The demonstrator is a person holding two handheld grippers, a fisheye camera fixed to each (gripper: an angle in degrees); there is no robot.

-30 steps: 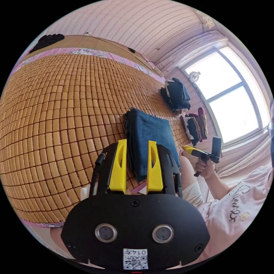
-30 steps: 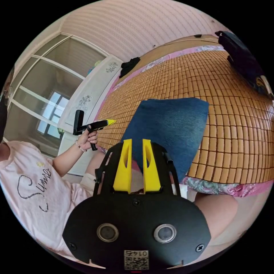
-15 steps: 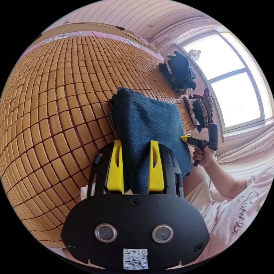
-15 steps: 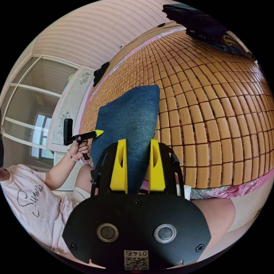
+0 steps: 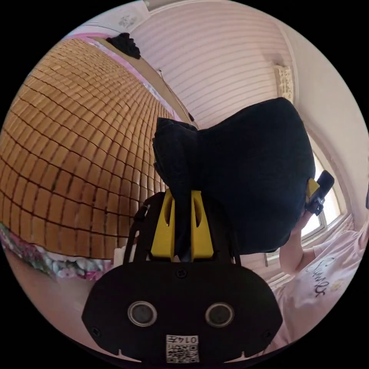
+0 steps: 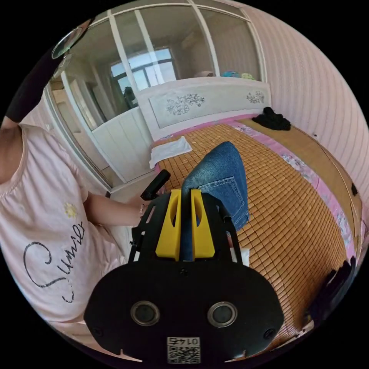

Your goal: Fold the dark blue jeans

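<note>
The folded dark blue jeans point(image 5: 250, 173) hang lifted above the bamboo mat point(image 5: 77, 153), looking almost black against the bright window. My left gripper point(image 5: 182, 194) is shut on one thick folded edge of them. At their far edge in the left gripper view shows the right gripper point(image 5: 317, 192), held in a hand. In the right gripper view the jeans point(image 6: 225, 180) show a back pocket, and my right gripper point(image 6: 185, 192) is shut on their near edge. The left gripper's black handle point(image 6: 155, 184) pokes out beside the denim.
The mat point(image 6: 288, 215) covers a bed with a pink floral border. A white cloth point(image 6: 169, 150) lies near the headboard, a black garment point(image 6: 273, 119) at the far side, and a dark pile point(image 6: 334, 284) at the lower right. The person's pink shirt point(image 6: 46, 230) is close on the left.
Both grippers were open over the folded jeans lying on the mat. They have closed on opposite edges and lifted the bundle off the mat; both views have swung round.
</note>
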